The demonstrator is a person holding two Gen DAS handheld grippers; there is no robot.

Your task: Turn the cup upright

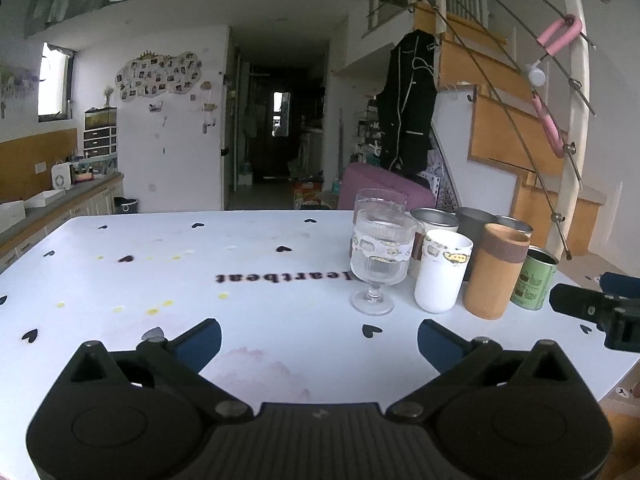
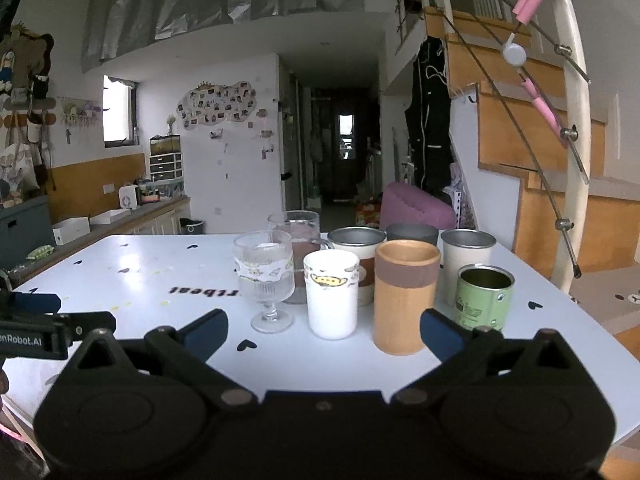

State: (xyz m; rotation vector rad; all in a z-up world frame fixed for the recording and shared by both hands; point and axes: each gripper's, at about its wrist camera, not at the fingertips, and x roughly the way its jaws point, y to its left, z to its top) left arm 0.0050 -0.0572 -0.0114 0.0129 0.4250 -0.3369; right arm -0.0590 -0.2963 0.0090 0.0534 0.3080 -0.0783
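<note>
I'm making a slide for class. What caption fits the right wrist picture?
Open tongs face a cluster of upright cups on a white table, the white cup nearest.

Eight drinking vessels are standing together on the tabletop, all upright with their mouths facing up. Two of them are glass: one stemmed goblet at the front and one handled glass mug sitting just behind it. One white cup with a cartoon band is standing beside the goblet. One wooden tumbler is standing next to that. One green tin is sitting at the right end. Three metal cups are lining the back: one with a brown band, one dark grey, and one pale. Two grippers are showing, each spreading two blue-padded fingers.
</note>
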